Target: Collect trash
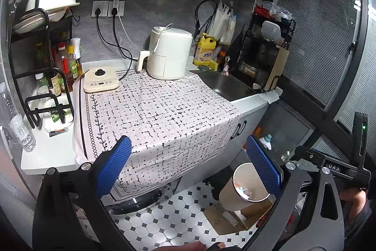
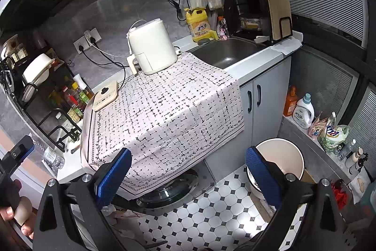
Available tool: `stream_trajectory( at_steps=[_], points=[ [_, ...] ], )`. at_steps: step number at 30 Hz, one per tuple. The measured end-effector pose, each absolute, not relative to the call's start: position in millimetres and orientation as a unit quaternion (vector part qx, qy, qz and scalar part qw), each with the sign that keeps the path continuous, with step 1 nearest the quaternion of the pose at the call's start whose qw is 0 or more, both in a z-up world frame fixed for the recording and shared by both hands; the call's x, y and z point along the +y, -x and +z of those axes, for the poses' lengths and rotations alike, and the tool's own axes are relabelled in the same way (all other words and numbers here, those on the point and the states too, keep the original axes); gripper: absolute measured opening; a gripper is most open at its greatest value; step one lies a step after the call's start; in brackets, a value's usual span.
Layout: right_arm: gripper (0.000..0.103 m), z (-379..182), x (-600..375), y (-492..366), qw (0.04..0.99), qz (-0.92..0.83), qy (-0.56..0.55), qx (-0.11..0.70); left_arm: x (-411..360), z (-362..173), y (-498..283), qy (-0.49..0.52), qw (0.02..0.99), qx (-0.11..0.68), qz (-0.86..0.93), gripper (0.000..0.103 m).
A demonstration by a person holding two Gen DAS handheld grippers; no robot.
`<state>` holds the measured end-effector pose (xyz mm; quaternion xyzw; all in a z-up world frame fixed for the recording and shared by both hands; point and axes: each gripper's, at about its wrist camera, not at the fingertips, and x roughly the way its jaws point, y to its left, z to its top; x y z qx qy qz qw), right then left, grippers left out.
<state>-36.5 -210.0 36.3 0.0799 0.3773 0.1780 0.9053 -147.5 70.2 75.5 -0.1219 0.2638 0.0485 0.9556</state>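
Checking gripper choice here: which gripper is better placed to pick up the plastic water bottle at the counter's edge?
Left, probably. The water bottle lies at the left counter end, nearer the open left gripper. The right gripper, also open, sits nearer the trash bin.

Beige open-topped trash bin (image 1: pixel 244 189) upright on the tiled floor, apparently some scraps (image 1: pixel 242 189) inside.

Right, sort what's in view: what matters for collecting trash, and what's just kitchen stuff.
For the job:
bin on the floor, some scraps already inside
left tool, open, holding nothing
right tool, open, holding nothing

Just lying about:
air fryer
cloth
detergent jug
sink
water bottle
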Motion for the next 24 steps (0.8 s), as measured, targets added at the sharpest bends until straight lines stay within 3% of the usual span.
stream_trajectory(
  at_steps=[24],
  points=[
    [0.095, 38, -214, 41, 0.904, 0.179, -0.078, 0.379, 68, 74, 158, 0.123, 0.955, 0.265, 0.05, 0.097]
  ],
)
